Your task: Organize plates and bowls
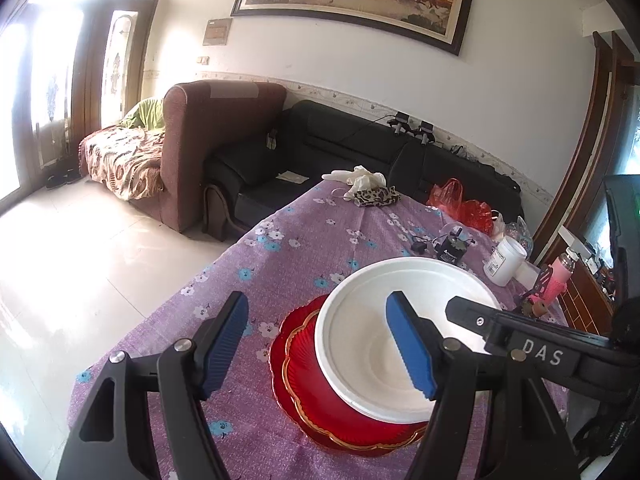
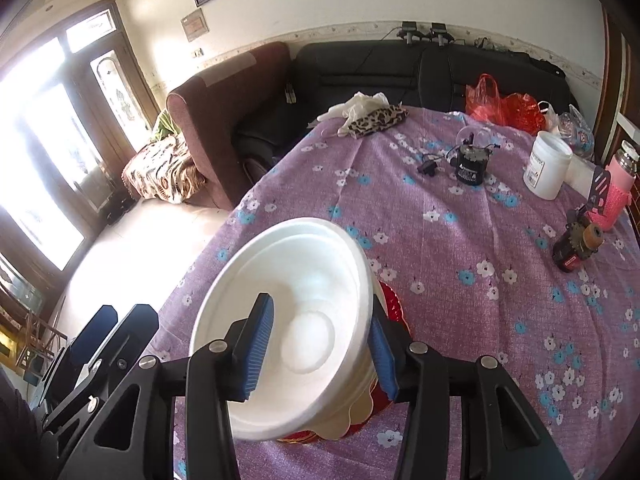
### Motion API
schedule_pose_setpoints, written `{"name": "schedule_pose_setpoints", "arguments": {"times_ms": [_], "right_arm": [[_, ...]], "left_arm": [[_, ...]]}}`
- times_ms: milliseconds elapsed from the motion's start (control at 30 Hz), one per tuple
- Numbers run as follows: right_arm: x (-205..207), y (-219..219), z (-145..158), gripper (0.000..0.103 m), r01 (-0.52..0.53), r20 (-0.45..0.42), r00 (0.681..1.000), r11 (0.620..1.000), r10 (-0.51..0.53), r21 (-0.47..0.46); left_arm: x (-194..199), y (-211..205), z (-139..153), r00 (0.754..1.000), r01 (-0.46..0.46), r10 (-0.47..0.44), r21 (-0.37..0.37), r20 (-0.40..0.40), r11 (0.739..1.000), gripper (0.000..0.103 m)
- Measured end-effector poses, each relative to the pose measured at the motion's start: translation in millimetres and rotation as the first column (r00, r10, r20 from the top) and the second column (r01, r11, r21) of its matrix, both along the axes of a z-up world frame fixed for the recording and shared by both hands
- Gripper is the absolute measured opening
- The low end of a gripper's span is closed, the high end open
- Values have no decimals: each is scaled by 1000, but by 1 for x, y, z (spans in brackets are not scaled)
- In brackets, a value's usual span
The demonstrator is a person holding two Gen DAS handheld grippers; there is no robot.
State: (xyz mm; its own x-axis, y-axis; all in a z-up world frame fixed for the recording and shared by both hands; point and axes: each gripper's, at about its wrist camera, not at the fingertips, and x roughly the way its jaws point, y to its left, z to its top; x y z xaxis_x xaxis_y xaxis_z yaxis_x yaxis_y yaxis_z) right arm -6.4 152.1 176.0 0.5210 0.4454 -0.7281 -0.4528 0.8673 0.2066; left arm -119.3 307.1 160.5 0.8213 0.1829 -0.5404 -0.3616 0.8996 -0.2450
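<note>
A smooth white foam bowl sits on a ribbed, scalloped red glass plate on the floral purple tablecloth. Both the left gripper and right gripper stand released, ridged blue pads straddling the bowl's rim.

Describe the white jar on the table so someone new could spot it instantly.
Start at the purple flowered tablecloth and go to its far right side, short of the red plastic bags. The white jar stands upright there, next to the pink-sleeved bottle. It is the only plain white cylinder, lidless, with a printed label on its side.
</note>
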Motion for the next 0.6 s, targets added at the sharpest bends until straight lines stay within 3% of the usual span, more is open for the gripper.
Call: {"name": "schedule_pose_setpoints", "arguments": {"times_ms": [233, 333, 467, 600], "right_arm": [[-18, -22, 21, 53, 30, 80, 996, 998, -35, 55], [-32, -37, 32, 62, 58, 129, 989, 995, -68, 83], [-53, -60, 36, 68, 90, 178, 978, 989, -110, 118], [-75, -77, 28, 72, 125, 208, 967, 984, -149, 123]], "left_arm": [[-12, -5, 9, 1000, -15, 14, 36, 28, 999, 71], [-21, -11, 15, 998, -45, 41, 76, 56, 996, 73], [-41, -23, 27, 983, -135, 112, 164, 143, 977, 86], [-71, -42, 41, 942, -249, 172, 254, 289, 935, 101]]}}
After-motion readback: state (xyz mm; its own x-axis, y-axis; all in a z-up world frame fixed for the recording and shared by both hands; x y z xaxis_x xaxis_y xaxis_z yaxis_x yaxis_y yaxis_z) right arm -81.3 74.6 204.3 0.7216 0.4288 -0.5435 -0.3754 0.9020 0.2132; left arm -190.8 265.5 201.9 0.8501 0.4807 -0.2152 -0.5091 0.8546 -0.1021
